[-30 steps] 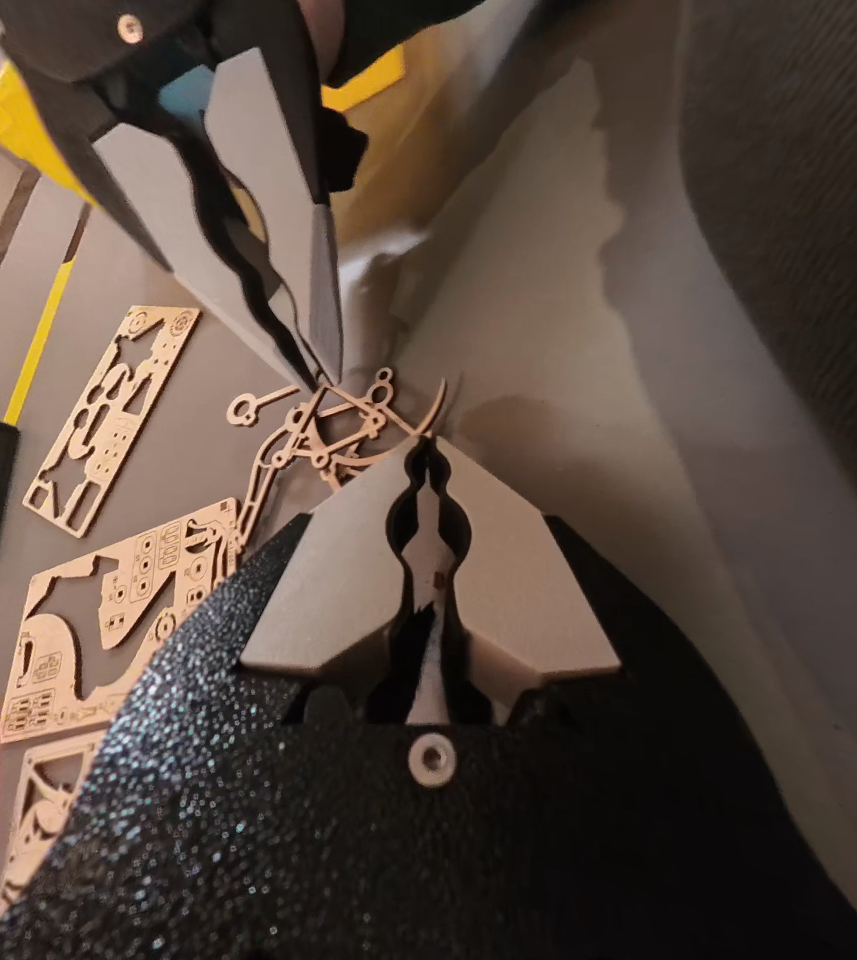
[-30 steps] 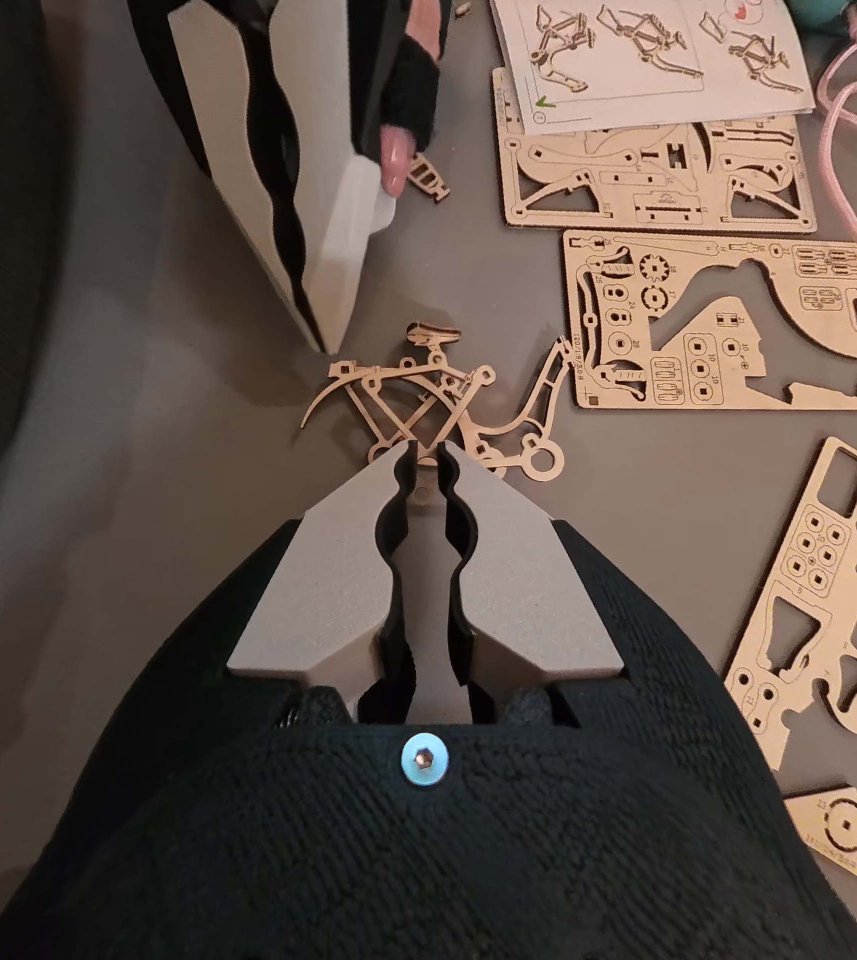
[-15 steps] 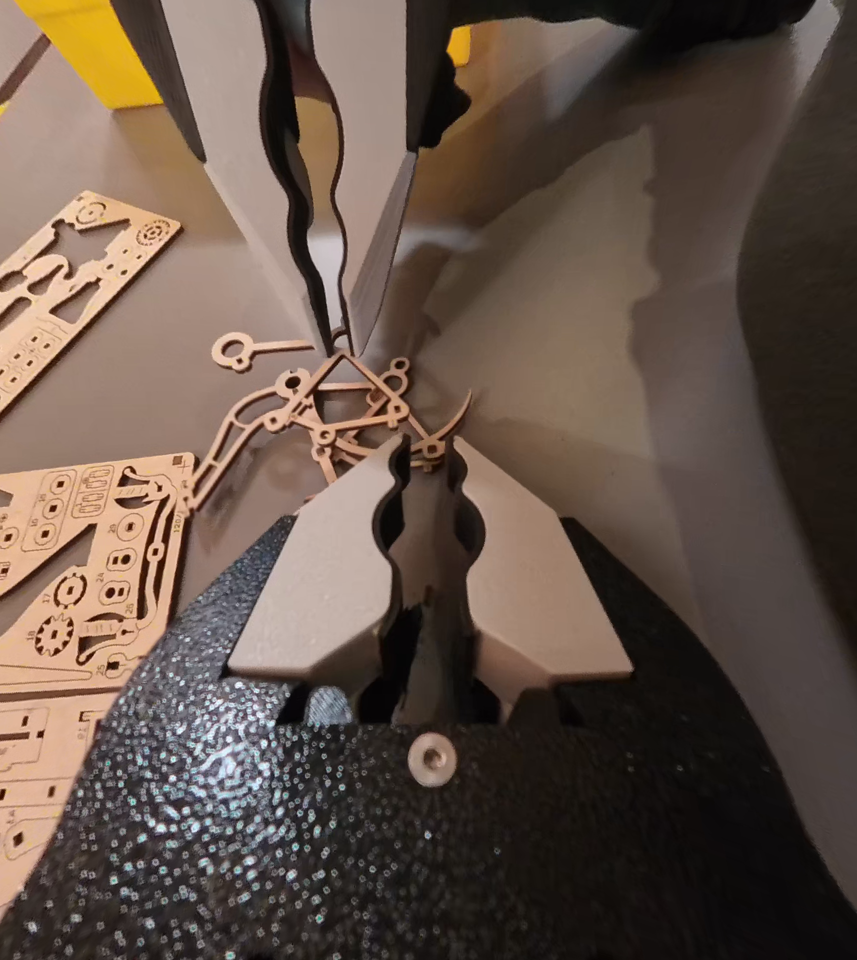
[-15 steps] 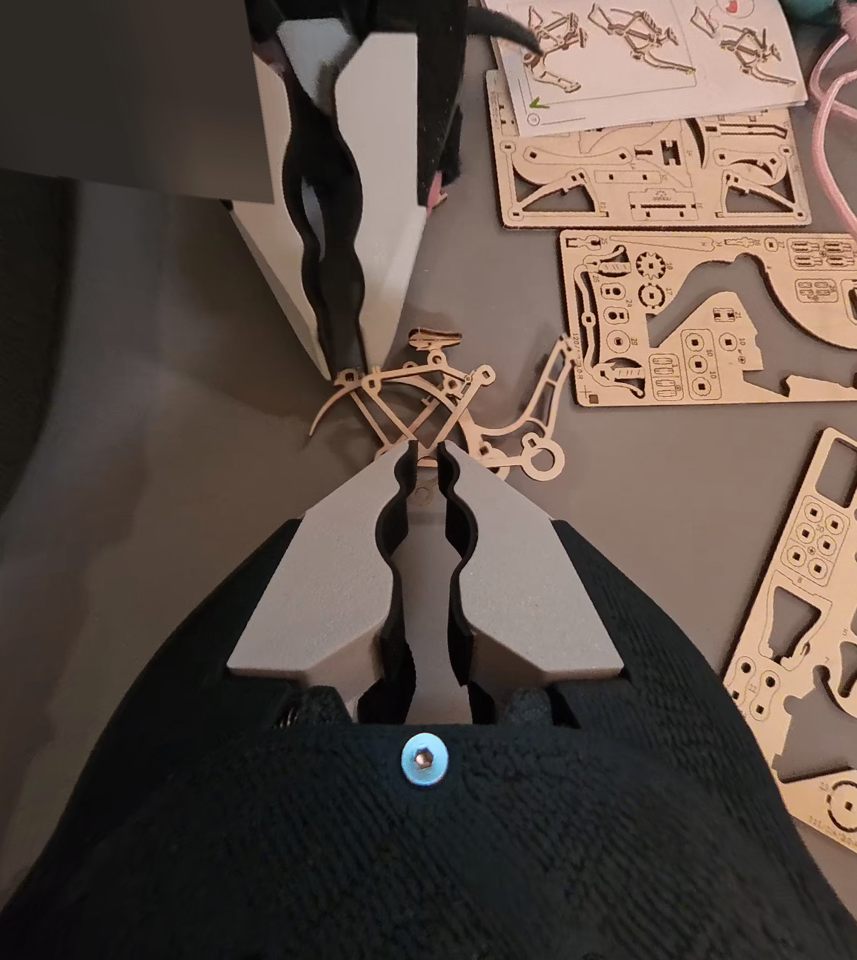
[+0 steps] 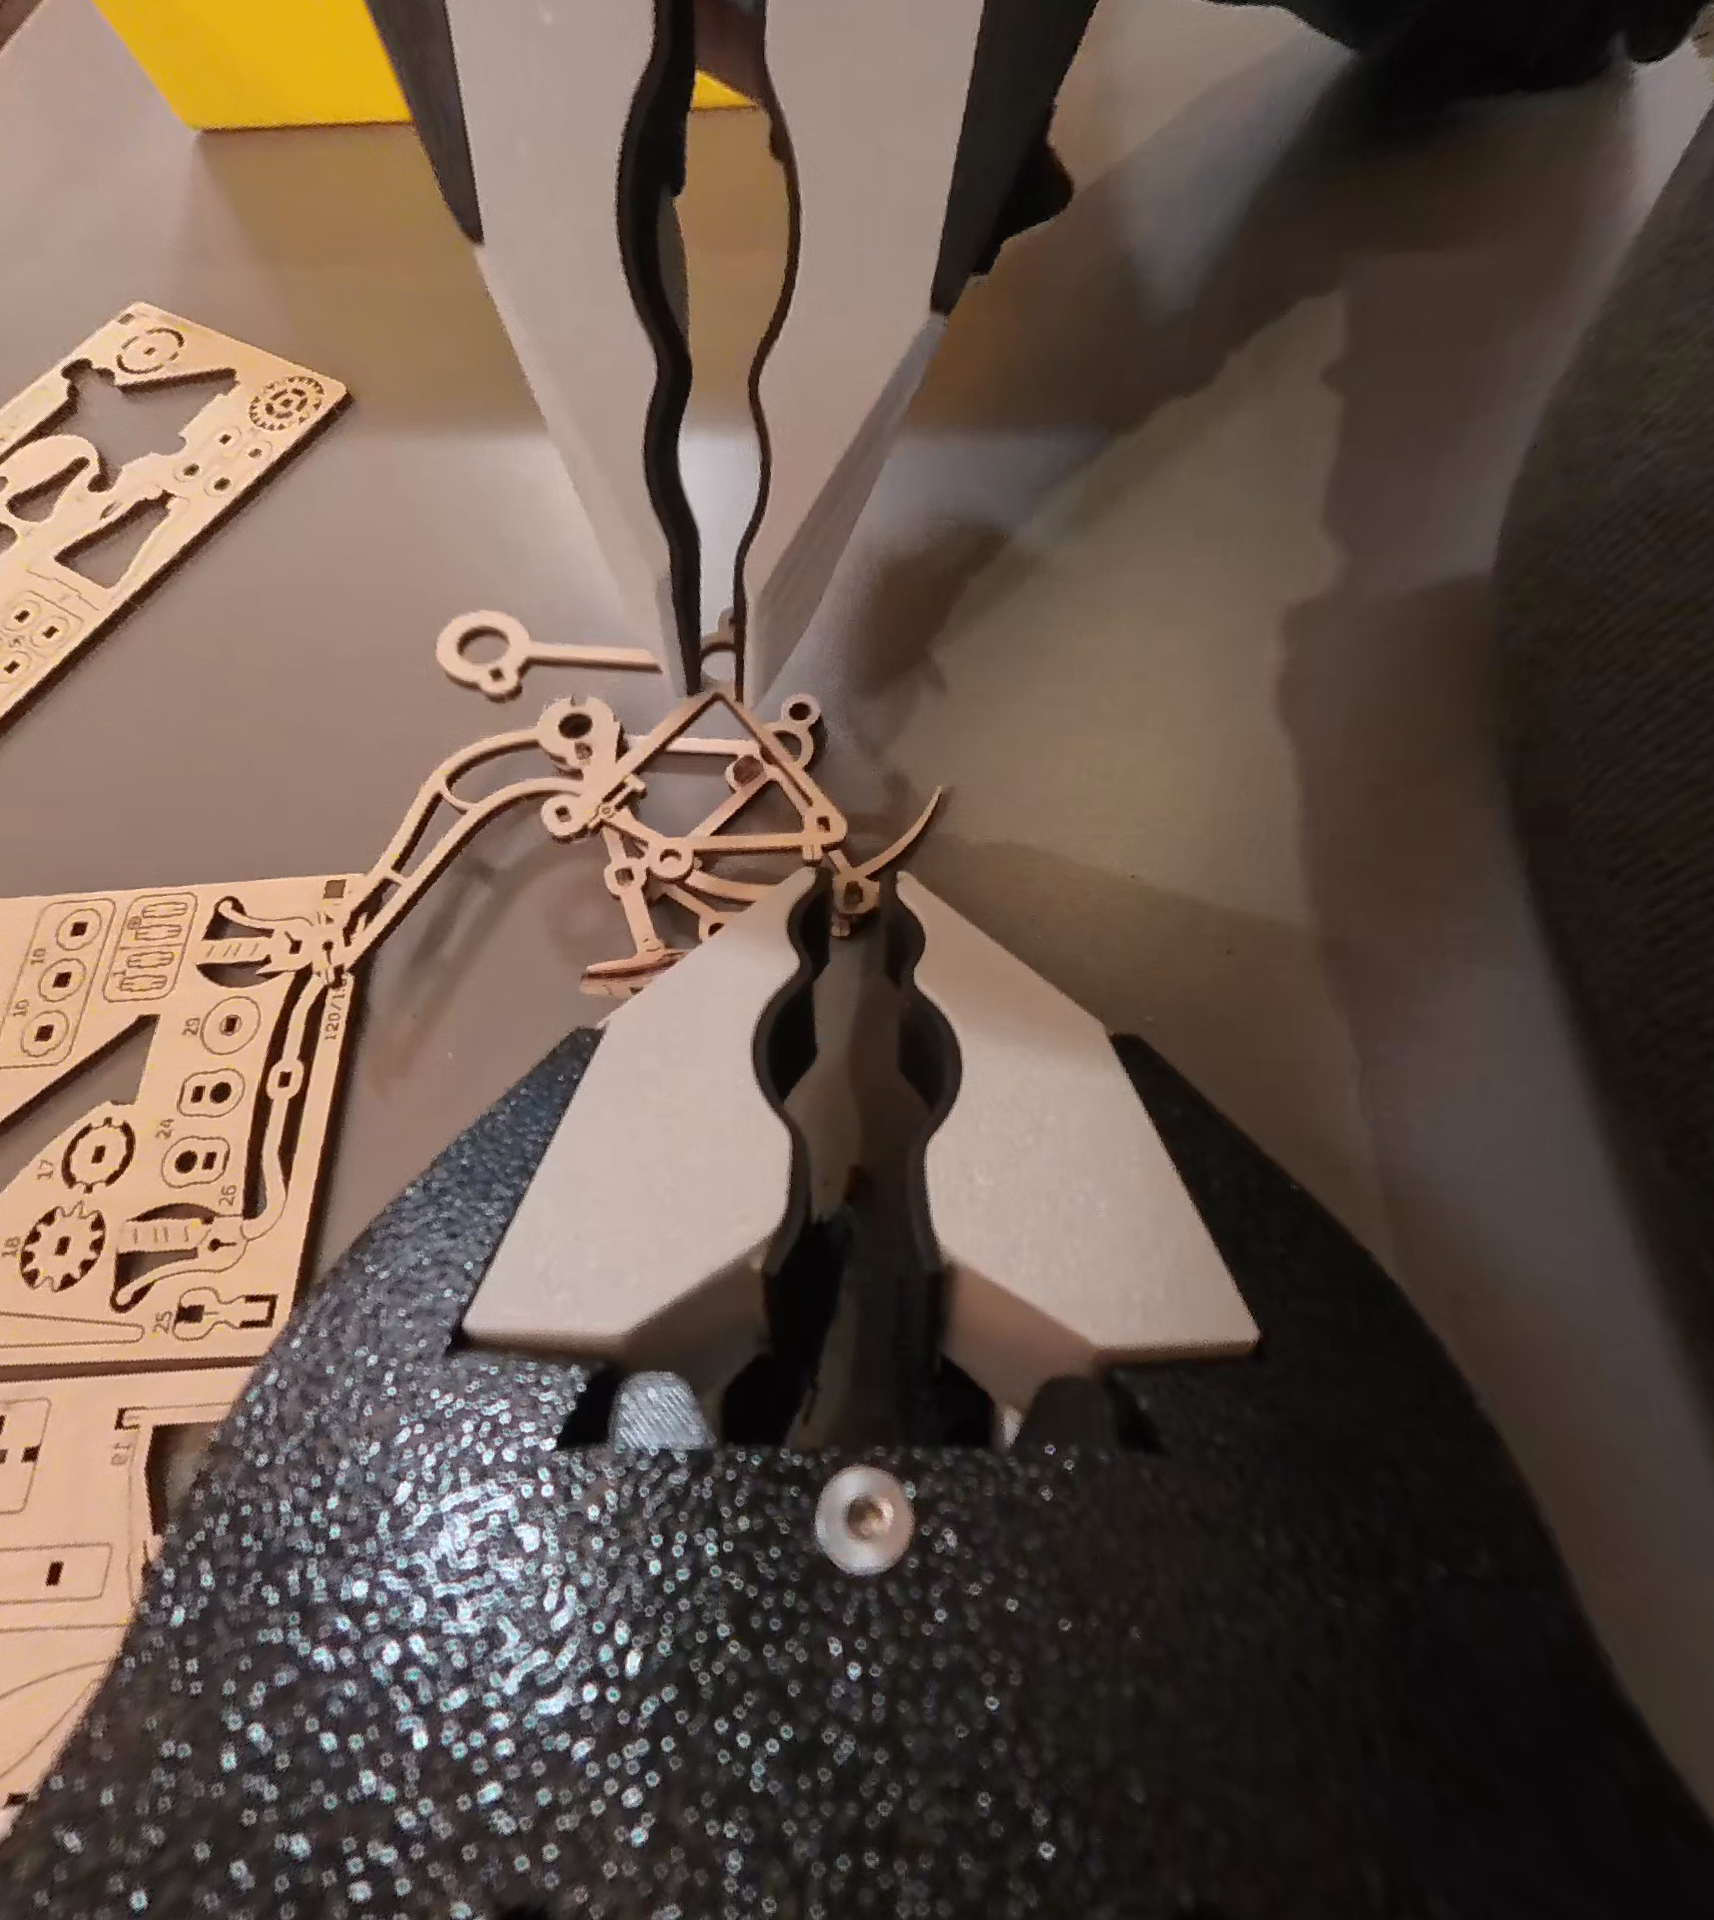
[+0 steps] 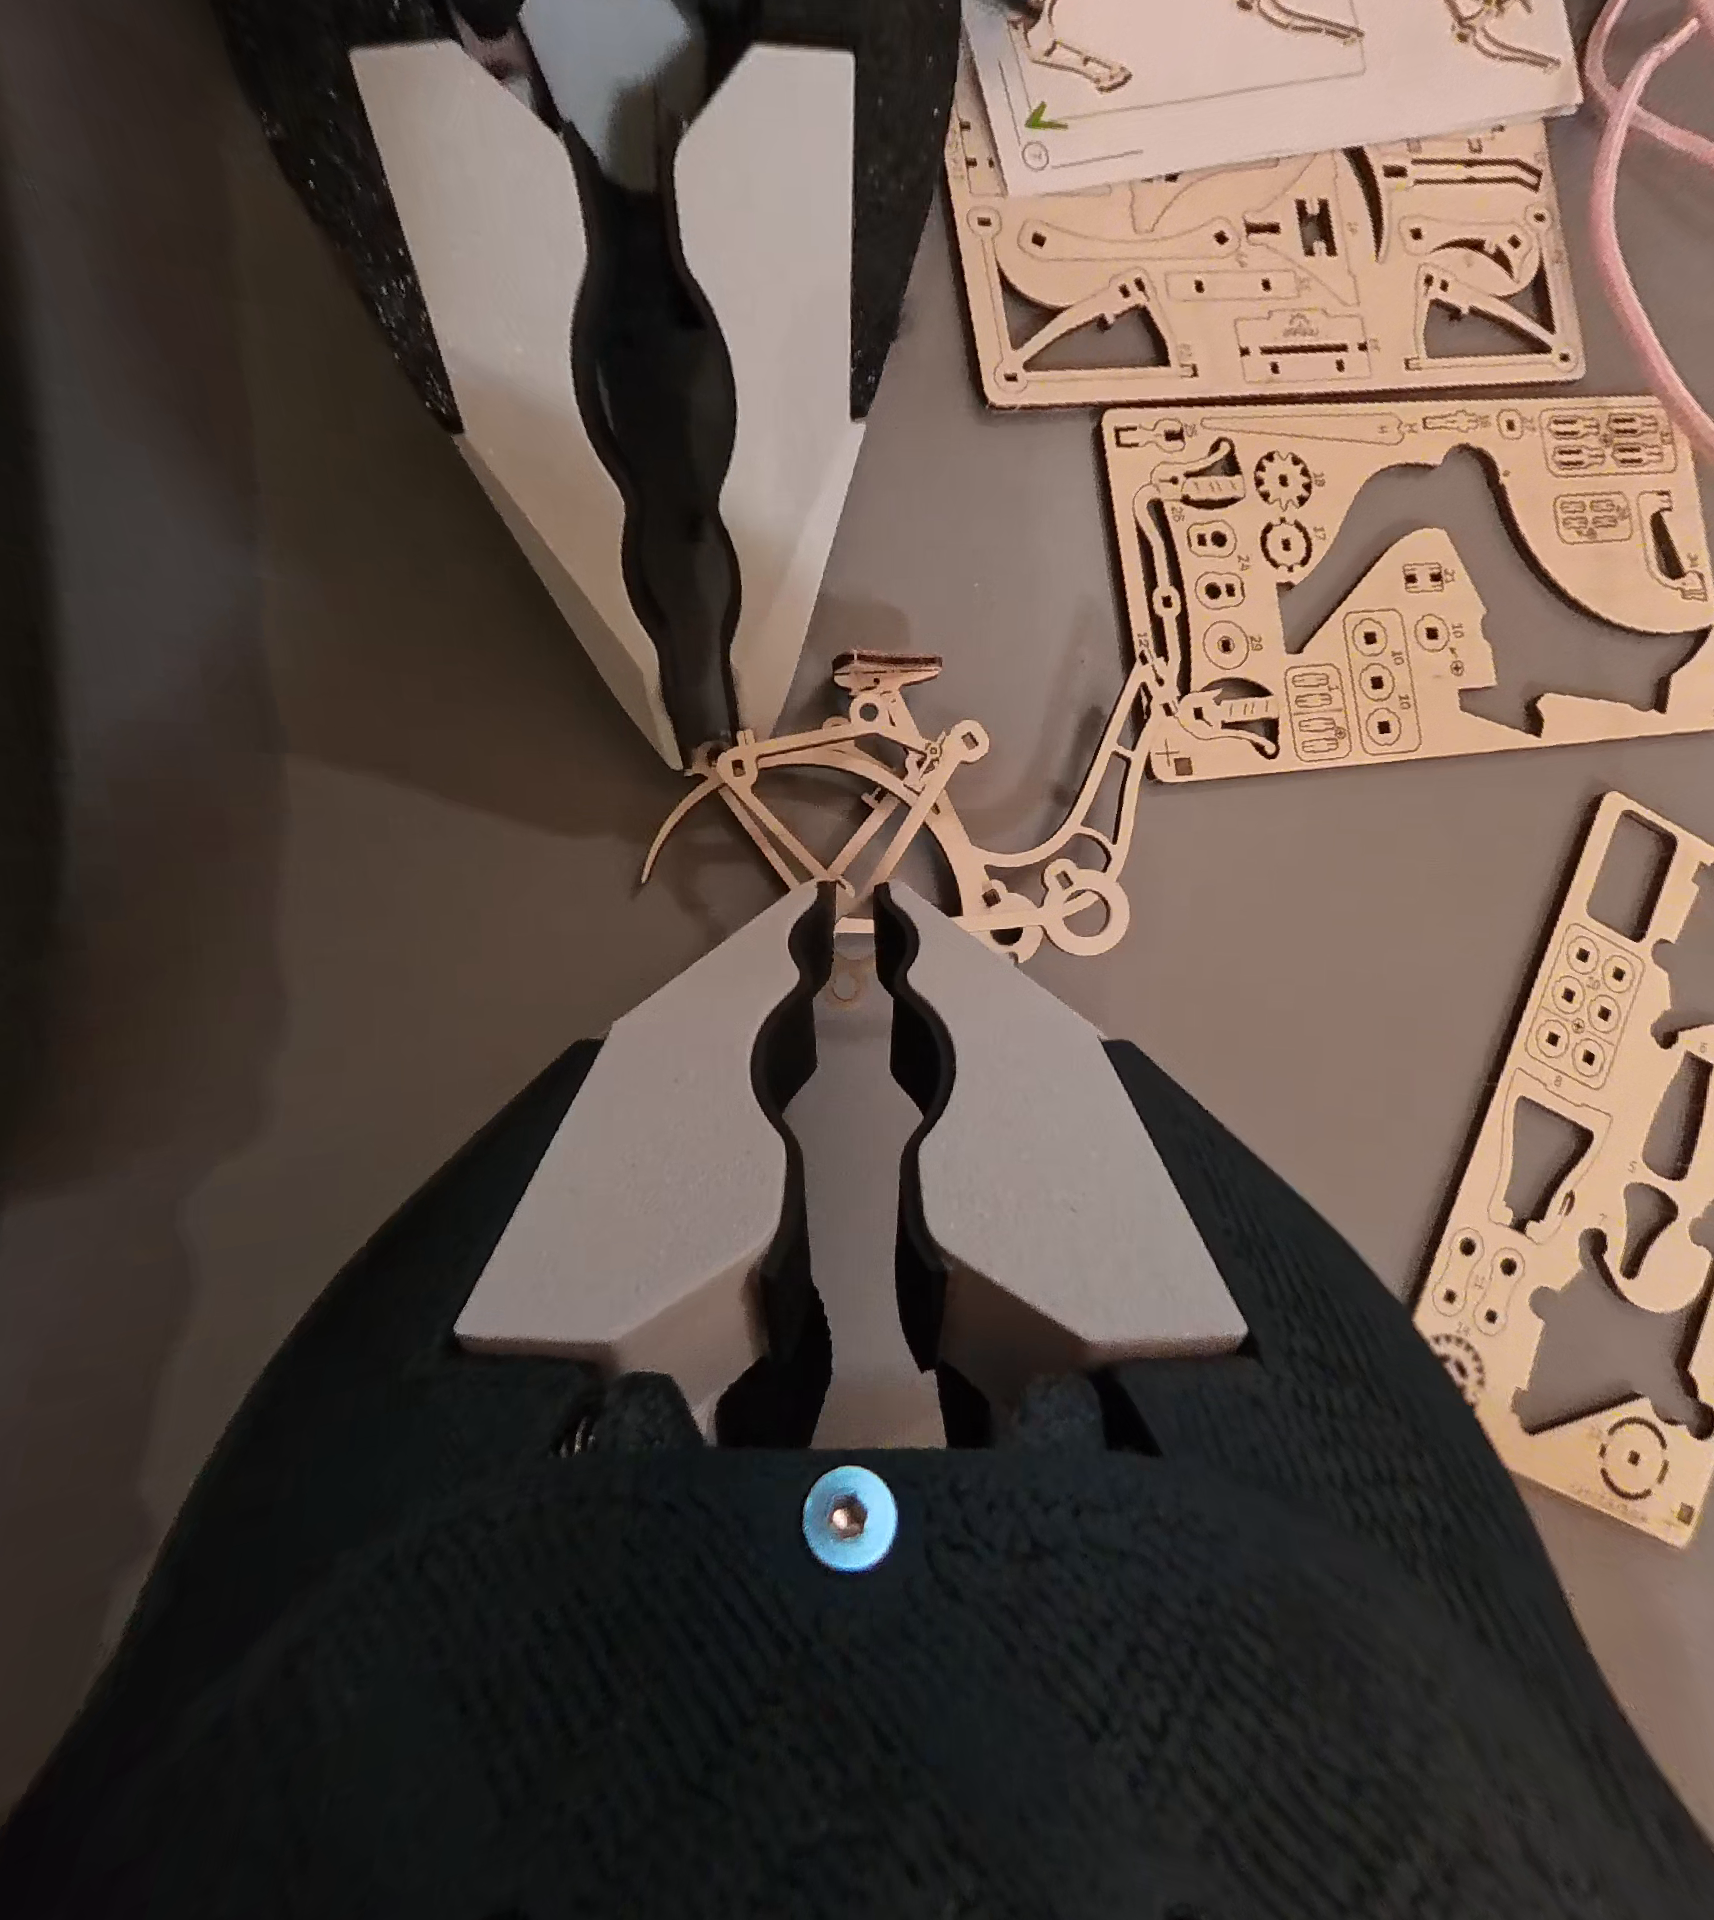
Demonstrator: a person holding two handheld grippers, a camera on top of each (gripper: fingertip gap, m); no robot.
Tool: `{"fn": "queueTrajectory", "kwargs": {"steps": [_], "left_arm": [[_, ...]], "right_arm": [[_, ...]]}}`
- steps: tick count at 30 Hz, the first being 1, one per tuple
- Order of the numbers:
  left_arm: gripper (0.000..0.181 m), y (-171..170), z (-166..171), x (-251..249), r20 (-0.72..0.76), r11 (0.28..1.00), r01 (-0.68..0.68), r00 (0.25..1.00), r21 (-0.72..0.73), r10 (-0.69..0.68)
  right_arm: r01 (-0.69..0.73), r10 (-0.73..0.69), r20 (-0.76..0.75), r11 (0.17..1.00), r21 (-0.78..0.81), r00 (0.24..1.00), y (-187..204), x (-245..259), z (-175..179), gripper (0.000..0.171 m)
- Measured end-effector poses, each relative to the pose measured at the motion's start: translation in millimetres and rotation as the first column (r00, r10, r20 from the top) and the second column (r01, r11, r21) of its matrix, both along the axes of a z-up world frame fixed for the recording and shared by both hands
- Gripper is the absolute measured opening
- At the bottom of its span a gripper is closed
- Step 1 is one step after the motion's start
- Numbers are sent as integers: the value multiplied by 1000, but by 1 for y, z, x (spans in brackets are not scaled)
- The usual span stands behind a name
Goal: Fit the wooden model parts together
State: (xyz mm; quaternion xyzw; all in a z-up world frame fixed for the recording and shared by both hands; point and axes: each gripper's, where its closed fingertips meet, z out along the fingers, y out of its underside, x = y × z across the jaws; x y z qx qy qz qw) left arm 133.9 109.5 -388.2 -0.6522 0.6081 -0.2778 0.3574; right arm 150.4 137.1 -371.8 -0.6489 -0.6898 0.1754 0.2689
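Note:
A thin plywood bicycle-frame model [image 5: 718, 800] lies on the grey table between my two grippers, which face each other. My left gripper [image 5: 853, 891] has its jaws a little apart, with a small node at the model's rear fender end between the tips. It shows from the front in the right wrist view [image 6: 705, 740]. My right gripper [image 6: 848, 906] is pinched on the opposite tip of the model [image 6: 832, 800], with a small ringed bit between its fingers. It shows at the top of the left wrist view [image 5: 713, 665].
Plywood part sheets [image 6: 1404, 592] [image 6: 1611, 1195] [image 5: 105, 1039] lie beside the model. An instruction sheet [image 6: 1248, 83] and a pink cable [image 6: 1663, 260] are beyond them. A loose ring-ended stick [image 5: 494, 652] lies by the frame. Dark fabric [image 5: 1663, 727] borders the table. A yellow block [image 5: 261, 62] stands behind. The gap from one gripper's tips to the other's is roughly 4 cm.
My left gripper swung round to face the right one, opened from fully shut to a narrow gap and came onto the model's fender end. The right gripper kept its pinch.

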Motion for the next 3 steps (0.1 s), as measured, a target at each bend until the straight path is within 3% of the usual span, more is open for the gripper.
{"fn": "queueTrajectory", "kwargs": {"steps": [3], "left_arm": [[6, 0, 0, 0, 1, 1000, -6, 1000, -12, 6]], "right_arm": [[23, -23, 8, 1000, -1, 1000, 1, 0, 0, 5]]}}
